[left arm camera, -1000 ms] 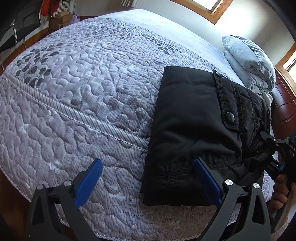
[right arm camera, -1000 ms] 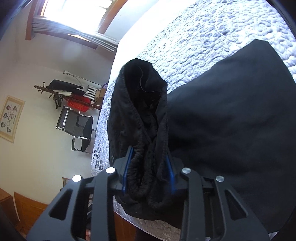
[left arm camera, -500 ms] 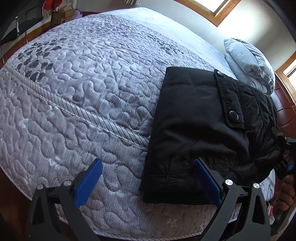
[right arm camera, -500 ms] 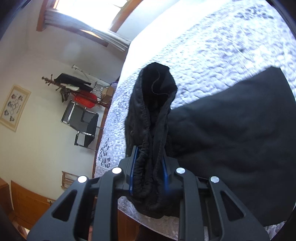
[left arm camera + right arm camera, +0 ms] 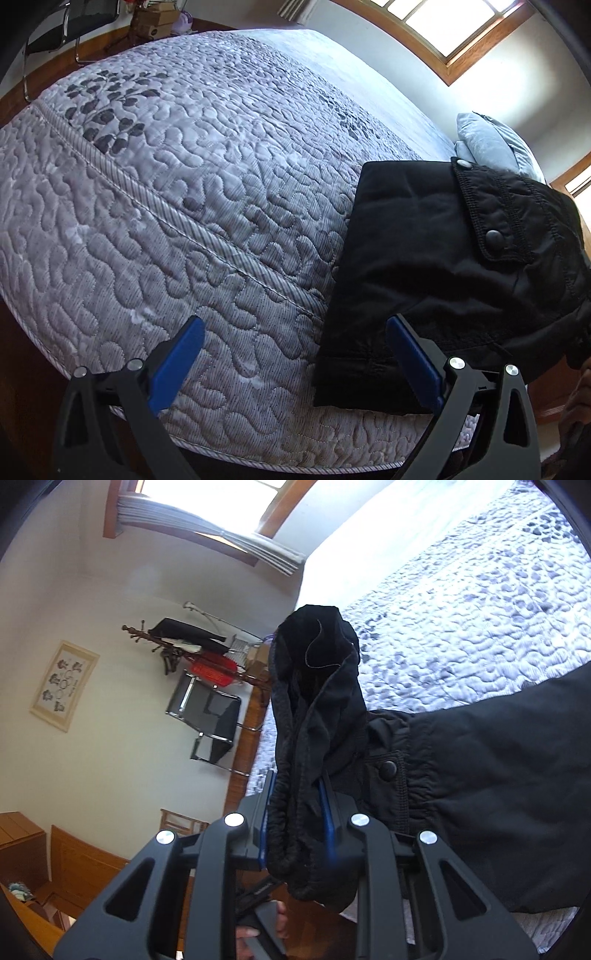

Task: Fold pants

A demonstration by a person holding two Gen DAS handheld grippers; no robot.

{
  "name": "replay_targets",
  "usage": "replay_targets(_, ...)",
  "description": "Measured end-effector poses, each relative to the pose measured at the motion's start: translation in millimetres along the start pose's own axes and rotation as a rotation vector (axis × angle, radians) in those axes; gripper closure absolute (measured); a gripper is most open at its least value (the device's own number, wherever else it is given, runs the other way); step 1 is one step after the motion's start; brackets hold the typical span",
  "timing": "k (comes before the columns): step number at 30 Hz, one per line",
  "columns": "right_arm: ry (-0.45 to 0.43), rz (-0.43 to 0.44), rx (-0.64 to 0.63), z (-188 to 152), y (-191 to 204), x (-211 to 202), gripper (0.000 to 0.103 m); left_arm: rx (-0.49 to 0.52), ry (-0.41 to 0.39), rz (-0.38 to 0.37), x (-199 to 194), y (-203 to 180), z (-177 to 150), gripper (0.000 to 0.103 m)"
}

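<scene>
Grey quilted bed [image 5: 192,206], folded black pants [image 5: 424,258] near corner, pillow [image 5: 491,144] beyond

Sunlight poured through a wood-framed window [image 5: 448,24] onto a quilted grey bed [image 5: 192,192]. A pale wall [image 5: 110,602] bore a framed picture [image 5: 63,685]; a coat rack [image 5: 177,642] stood over a black chair [image 5: 207,716].

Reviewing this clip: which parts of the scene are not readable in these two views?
- Left wrist view: the right edge of the pants runs out of frame; the right hand-held gripper is not visible.
- Right wrist view: bunched waistband fabric covers the right hand-held gripper pads, hiding the contact.
- Right wrist view: the picture on the wall is too small to read.
</scene>
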State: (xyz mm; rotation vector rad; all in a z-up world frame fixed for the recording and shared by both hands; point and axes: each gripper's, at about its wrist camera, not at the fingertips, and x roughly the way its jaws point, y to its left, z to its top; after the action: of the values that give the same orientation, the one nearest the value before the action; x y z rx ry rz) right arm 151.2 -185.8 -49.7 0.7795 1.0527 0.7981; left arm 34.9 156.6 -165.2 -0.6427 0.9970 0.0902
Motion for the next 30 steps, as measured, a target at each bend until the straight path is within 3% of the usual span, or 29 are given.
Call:
replay_targets(7,-0.036,0.004,-0.016,5.5,10.4,-34.2,0.082,0.032,0.014,-0.016,0.4,-14.8,-6.8,0.004)
replay_targets(14,-0.091,-0.023,0.005,7.7,-7.8,-77.1,0.082,0.096,0.036,-0.025,8.4,-36.9,-13.0,0.004)
replay_targets(30,-0.188,-0.081,0.21,-9.0,-113.3,-128.4,0.082,0.186,0.069,-0.018,15.1,-74.5,-19.7,0.004)
